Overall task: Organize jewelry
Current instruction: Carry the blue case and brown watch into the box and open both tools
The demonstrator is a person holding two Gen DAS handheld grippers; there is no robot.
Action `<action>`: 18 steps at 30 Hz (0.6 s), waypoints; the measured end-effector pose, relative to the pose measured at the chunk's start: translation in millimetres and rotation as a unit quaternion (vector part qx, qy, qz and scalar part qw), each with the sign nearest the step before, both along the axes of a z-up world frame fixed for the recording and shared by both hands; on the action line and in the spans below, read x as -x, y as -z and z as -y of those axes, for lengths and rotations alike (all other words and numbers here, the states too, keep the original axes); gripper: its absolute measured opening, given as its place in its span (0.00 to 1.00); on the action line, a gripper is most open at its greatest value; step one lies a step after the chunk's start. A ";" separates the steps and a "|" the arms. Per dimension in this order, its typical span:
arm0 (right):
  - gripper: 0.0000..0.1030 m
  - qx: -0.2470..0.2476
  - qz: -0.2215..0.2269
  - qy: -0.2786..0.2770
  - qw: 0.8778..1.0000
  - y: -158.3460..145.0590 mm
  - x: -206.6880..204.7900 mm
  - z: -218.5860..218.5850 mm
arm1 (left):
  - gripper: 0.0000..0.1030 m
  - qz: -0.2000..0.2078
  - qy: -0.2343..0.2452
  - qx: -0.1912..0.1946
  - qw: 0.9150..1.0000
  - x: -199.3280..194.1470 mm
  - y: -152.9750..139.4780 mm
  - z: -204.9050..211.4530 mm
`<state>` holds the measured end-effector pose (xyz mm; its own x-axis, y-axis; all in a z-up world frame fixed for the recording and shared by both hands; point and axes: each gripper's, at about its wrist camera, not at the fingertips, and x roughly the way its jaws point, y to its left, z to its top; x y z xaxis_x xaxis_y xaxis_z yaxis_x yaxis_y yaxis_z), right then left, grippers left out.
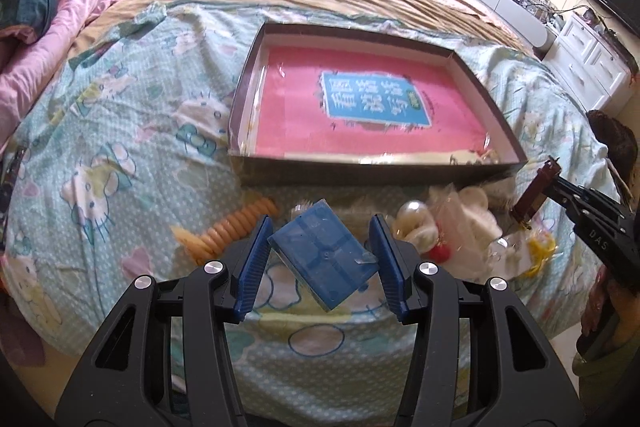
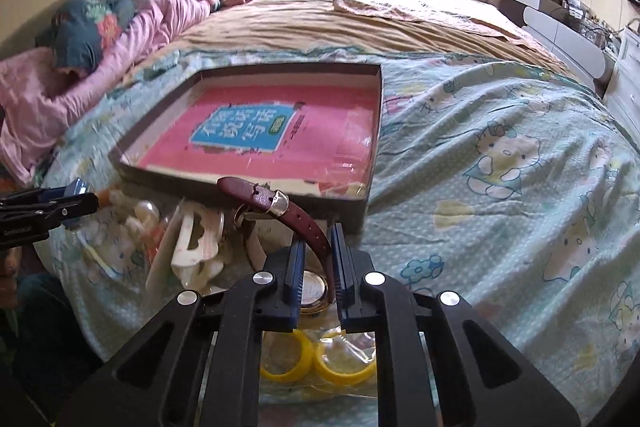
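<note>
Over bedspread [image 2: 500, 131]: right gripper [image 2: 316, 247] clamping watch [image 2: 280, 205].

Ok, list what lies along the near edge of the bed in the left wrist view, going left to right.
Orange coiled hair tie → blue box between the left gripper's fingers → pearly beads → white hair clip in clear wrap → dark red watch strap held by the right gripper.
</note>
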<state>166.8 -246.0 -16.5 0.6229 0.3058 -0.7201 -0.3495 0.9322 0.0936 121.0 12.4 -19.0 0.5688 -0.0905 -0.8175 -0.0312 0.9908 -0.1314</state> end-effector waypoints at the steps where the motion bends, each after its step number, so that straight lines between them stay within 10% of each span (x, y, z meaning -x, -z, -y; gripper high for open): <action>1: 0.12 -0.005 0.004 0.000 1.000 -3.8 -0.2 1.4 | 0.41 0.002 -0.001 0.001 1.000 -1.8 -2.0 -0.5; 18: 0.12 -0.030 0.058 -0.004 0.998 -43.9 -53.4 -19.6 | 0.41 0.010 -0.020 0.000 1.000 -59.4 -14.8 -20.1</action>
